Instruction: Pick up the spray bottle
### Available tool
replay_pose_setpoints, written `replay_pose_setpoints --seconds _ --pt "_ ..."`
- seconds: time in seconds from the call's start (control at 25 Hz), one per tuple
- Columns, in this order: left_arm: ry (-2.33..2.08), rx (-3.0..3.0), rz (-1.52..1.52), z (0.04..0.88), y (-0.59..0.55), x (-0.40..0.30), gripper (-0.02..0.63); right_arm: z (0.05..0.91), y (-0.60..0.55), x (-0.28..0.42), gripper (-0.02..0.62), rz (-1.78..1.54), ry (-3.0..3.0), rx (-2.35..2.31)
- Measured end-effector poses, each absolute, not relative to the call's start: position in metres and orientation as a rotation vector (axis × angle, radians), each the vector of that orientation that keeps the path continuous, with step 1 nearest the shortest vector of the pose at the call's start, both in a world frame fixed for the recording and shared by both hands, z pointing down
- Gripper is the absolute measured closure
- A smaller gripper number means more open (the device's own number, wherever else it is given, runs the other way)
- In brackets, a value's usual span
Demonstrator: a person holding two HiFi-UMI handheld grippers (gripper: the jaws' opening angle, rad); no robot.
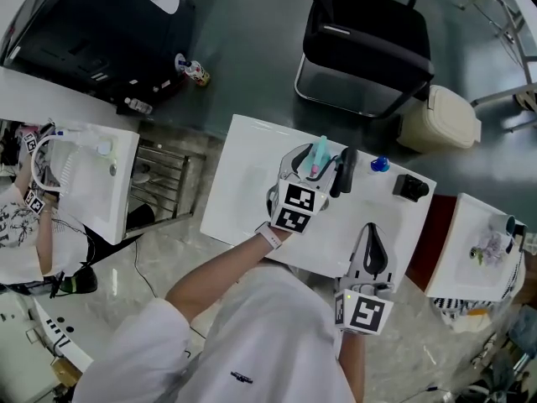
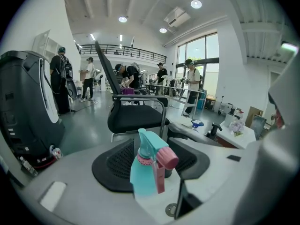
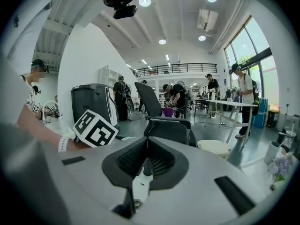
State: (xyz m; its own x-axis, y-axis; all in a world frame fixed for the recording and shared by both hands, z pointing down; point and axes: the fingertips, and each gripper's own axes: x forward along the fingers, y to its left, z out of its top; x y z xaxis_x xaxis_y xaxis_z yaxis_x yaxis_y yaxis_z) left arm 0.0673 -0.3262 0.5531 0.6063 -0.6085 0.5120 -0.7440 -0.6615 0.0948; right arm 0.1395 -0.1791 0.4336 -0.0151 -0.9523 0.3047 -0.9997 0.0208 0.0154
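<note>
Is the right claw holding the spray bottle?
No, the right claw is shut, empty; the spray bottle sits in the open left claw.

The spray bottle (image 2: 143,175) is small, with a pale turquoise body and a turquoise trigger head. A pink band with small dots rings its neck, and its round nozzle cap and hanging trigger lever are pink too. It stands upright on the white table (image 1: 243,170), near the table's far edge and about midway between its left and right sides. The nozzle faces the near side, turned a little right. The bottle sits between the spread jaws of the left gripper (image 1: 319,163); whether either pad touches it cannot be told.
</note>
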Motion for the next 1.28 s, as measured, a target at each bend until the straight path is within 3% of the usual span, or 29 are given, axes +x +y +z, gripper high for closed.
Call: replay_pose_setpoints --seconds 0.44,0.64,1.28 --pt "-1.1 2.513 0.709 0.576 -0.332 0.068 0.394 0.439 -0.179 0.145 0.589 0.308 -2.048 2.03" --pt "-1.144 2.519 0.742 0.582 -0.334 0.063 0.463 0.44 -0.178 0.143 0.589 0.302 -2.047 2.02" --pt "-1.119 2.523 0.724 0.575 -0.332 0.061 0.479 0.431 -0.174 0.145 0.589 0.289 -2.049 2.036"
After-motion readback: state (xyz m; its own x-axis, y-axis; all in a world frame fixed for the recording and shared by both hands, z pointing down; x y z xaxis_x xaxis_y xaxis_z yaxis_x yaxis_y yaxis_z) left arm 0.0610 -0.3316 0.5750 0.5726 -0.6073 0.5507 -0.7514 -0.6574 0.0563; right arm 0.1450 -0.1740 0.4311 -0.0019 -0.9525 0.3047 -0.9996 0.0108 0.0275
